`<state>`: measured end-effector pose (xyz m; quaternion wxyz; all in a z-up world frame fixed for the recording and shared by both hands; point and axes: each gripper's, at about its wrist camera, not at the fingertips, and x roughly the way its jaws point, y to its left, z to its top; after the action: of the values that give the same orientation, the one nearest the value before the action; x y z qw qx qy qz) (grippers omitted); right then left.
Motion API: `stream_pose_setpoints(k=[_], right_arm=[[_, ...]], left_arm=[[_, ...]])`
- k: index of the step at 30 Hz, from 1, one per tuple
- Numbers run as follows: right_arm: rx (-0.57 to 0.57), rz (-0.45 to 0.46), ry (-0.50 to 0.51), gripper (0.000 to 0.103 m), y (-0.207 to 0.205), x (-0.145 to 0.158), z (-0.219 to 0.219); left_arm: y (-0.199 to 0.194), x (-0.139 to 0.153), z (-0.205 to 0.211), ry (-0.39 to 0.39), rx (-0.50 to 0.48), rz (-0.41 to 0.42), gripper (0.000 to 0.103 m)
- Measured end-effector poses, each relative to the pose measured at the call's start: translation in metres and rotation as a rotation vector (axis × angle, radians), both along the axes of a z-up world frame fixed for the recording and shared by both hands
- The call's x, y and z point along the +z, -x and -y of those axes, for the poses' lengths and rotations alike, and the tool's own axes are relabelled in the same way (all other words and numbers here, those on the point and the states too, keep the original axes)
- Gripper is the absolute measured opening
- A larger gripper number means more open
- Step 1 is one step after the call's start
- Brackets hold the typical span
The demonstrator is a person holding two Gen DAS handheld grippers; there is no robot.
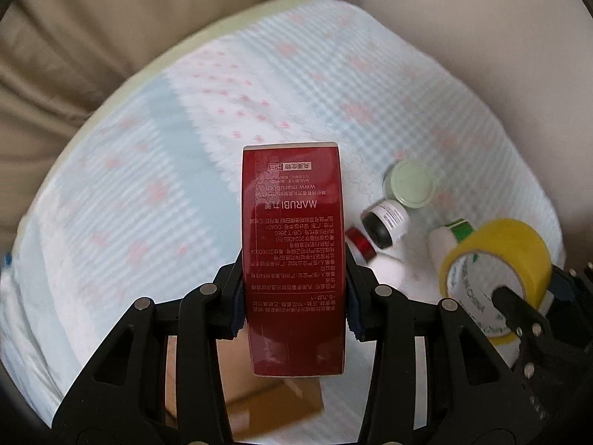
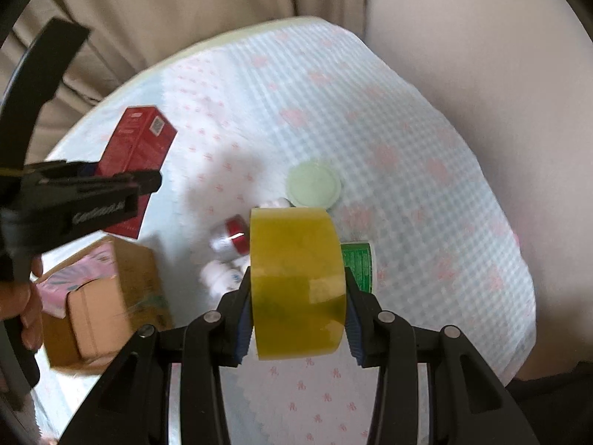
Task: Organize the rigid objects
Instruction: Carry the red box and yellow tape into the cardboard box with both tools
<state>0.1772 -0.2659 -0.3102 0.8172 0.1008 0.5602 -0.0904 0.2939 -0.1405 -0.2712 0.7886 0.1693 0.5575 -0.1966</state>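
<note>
My left gripper (image 1: pixel 294 293) is shut on a tall red box (image 1: pixel 292 252) with white print, held above the patterned cloth. The red box also shows in the right wrist view (image 2: pixel 137 148) at the left. My right gripper (image 2: pixel 298 309) is shut on a yellow tape roll (image 2: pixel 296 282); the roll also shows in the left wrist view (image 1: pixel 496 259) at the right. On the cloth lie a pale green lid (image 2: pixel 315 184), a red-capped white bottle (image 2: pixel 231 237), another white bottle (image 2: pixel 218 276), a green-labelled container (image 2: pixel 357 265) and a black-capped bottle (image 1: pixel 385 222).
A round table (image 2: pixel 207 50) under a blue-and-pink cloth stands before beige curtains (image 2: pixel 185 3). An open cardboard box (image 2: pixel 107 304) with pink contents sits at the table's left front. A beige chair back (image 2: pixel 481 55) rises at the right.
</note>
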Motion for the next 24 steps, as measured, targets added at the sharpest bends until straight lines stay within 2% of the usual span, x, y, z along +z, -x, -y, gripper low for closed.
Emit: stream_pose_setpoints(k=[6,9,12,17,21,24], right_arm=[[0.155,0.052,-0.021,0.038,0.004,0.057,-0.025],[0.241,0.073,-0.026,0.038,0.003,0.079,-0.047],[0.303,0.071,-0.039,0.038,0.001,0.091,-0.069],[0.377,0.067,-0.047,0.038,-0.002,0.095,-0.12],[0.395,0.042,-0.069,0.038,-0.011,0.081,-0.166],[0.387,0.014,-0.094,0.038,-0.016,0.065,-0.199]], left_arm=[[0.038,0.063,-0.072,0.061,0.193,0.034,0.038],[0.058,0.082,-0.119,0.065,0.295,0.053,0.038],[0.072,0.088,-0.157,0.071,0.367,0.057,0.038],[0.088,0.066,-0.215,0.061,0.447,0.046,0.038],[0.091,0.04,-0.265,0.063,0.472,-0.004,0.038],[0.088,0.01,-0.295,0.042,0.454,-0.036,0.038]])
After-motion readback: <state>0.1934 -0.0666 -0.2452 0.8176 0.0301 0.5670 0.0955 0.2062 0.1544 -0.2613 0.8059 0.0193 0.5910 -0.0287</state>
